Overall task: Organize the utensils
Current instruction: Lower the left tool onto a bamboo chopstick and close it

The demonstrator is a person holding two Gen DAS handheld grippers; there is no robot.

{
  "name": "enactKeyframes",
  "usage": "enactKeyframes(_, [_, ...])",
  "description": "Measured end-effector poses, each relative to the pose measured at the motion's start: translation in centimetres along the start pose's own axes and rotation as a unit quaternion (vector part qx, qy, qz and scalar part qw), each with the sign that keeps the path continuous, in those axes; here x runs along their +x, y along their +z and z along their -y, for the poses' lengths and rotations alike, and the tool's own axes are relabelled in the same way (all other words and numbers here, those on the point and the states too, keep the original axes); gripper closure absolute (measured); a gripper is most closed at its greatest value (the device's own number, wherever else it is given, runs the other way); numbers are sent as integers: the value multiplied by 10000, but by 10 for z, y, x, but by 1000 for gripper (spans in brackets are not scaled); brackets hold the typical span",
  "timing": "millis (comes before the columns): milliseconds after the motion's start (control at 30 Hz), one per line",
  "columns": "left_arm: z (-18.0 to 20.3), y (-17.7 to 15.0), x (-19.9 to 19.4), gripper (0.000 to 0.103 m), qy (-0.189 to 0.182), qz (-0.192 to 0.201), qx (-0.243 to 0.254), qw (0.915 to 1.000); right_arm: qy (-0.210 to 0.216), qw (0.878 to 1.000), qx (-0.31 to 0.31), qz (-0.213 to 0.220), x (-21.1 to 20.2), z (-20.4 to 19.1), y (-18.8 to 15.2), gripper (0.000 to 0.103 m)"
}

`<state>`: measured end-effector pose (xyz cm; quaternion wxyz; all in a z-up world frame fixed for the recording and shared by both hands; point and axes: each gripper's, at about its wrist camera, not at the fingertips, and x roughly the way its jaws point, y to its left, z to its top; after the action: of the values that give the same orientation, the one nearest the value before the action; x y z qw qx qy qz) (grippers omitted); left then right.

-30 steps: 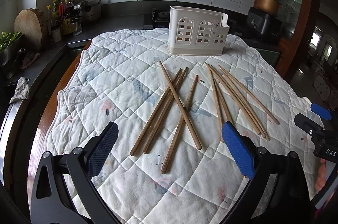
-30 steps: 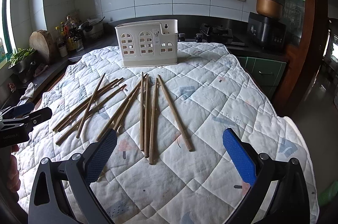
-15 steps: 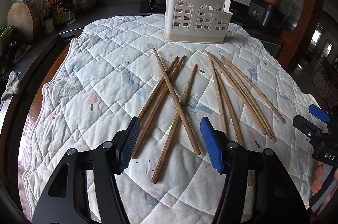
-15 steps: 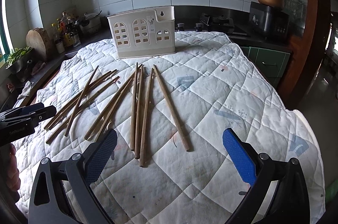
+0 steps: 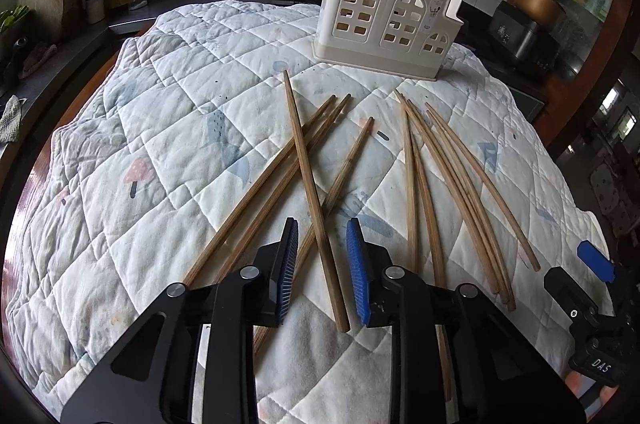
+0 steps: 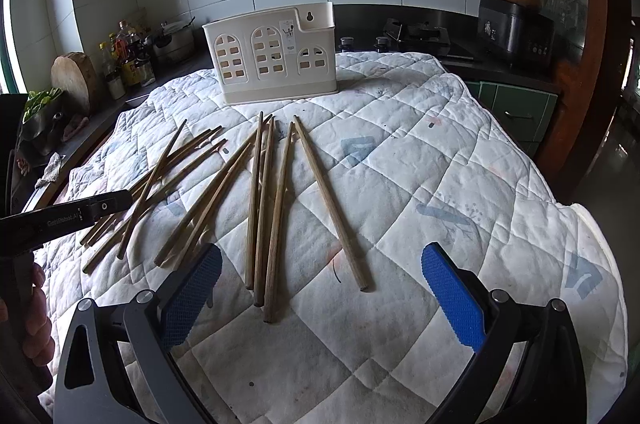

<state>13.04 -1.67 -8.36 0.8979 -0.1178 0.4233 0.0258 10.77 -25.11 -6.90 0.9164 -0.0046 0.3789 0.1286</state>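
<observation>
Ten chopsticks (image 6: 256,200) | one holder (image 6: 276,52) | two grippers: left gripper (image 5: 322,268), right gripper (image 6: 320,296)

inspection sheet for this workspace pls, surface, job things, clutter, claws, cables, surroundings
surface: quilted cloth covering the table, stained in places
job's things: loose wooden chopsticks lying scattered; white utensil holder upright at the far side, nothing seen in it
clutter: nothing seen on the cloth
grippers: left claw narrowed around one chopstick, pads not yet touching; right claw wide open, holding nothing
cables: nothing seen
surroundings: counter with bottles, wooden block, black appliance
</observation>
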Motion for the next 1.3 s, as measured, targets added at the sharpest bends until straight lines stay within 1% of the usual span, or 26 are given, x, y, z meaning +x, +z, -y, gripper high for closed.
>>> enactKeyframes(67, [3,0,6,86,28,-32,-2,10000,14,10000,1,-9,2,0,-1,6])
enactKeyframes(133, [4,0,11,89,89,-63,-17,9999,22,10000,14,-19,4,1,-1,6])
enactKeyframes(467, [1,-1,22,89,239,-74,-28,9997,63,9999,66,-72,11,5,-3,6])
enactKeyframes(633, [0,-1,24,95,300,-62,16,9995,70,9999,78,-81,11,4,-3,6])
enactKeyframes(700, [0,-1,25,95,310,-49,65,9995,76,9999,83,-88,12,3,-4,6])
enactKeyframes(800, [3,-1,23,97,393,10,186,9991,83,9999,87,-85,11,3,-4,6])
enactKeyframes(900, [4,0,18,98,374,77,267,9989,106,9999,116,-61,9,3,-4,6])
enactKeyframes(1000, [6,0,10,98,448,197,356,9982,124,9998,124,-49,6,3,-4,6])
enactKeyframes(1200, [0,5,-10,98,455,454,411,9971,181,9998,48,-18,1,-4,-6,7])
enactKeyframes(1267, [-2,7,-17,98,449,536,431,9966,223,9997,17,-37,1,-9,-7,8])
enactKeyframes(1300, [-3,9,-20,98,455,578,440,9963,248,9997,0,-40,1,-11,-7,11])
